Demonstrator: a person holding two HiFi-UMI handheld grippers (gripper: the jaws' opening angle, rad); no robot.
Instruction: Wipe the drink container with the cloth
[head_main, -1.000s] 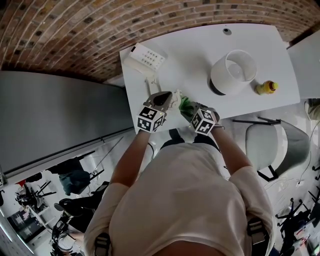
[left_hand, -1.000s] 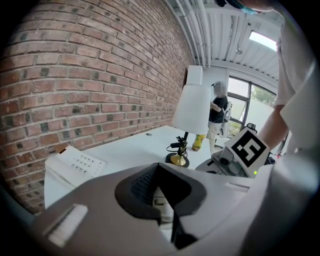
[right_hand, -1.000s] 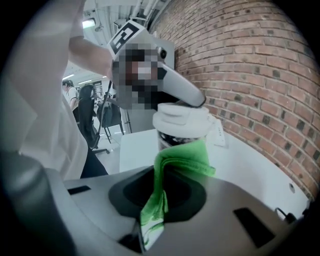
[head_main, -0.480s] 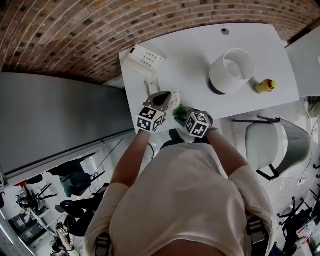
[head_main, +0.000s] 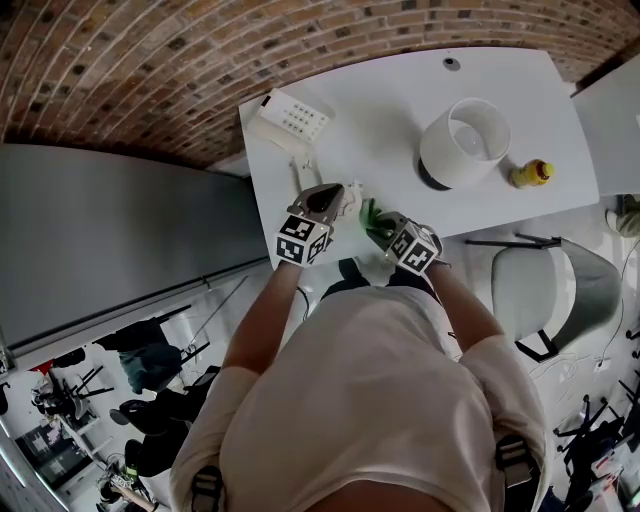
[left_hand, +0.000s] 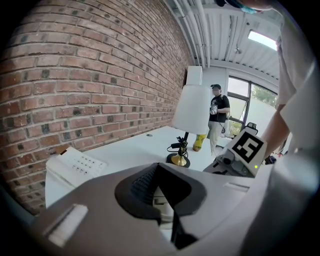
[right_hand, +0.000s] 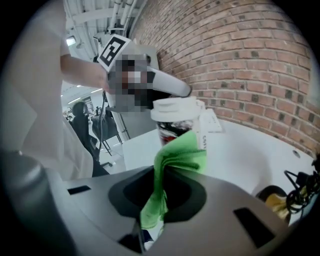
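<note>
The cup (right_hand: 176, 122), white-lidded with dark print on its side, was at the near left corner of the white table (head_main: 400, 100), close to the near edge. Whether it stood on the top or hung just above it could not be told. Bare tabletop lay open to its right and on its far side, up to the lamp (head_main: 465, 140).

The left gripper (head_main: 335, 200) was clamped on the cup from above; the right gripper view showed one of its grey fingers (right_hand: 172, 86) lying over the lid, and its own view showed something white between its closed jaws.

The right gripper (right_hand: 160, 195) had its jaws pressed together on a folded green cloth (right_hand: 170, 167), whose free end lay against the cup's side.

Only the head view showed the table's edges and a chair (head_main: 545, 295) off the near right. Only the left gripper view showed the lamp's brass foot and a person standing far off. A keypad (head_main: 292, 115) lay at the far left corner, a yellow bottle (head_main: 530, 175) right of the lamp, and a brick wall (head_main: 150, 70) beyond.
</note>
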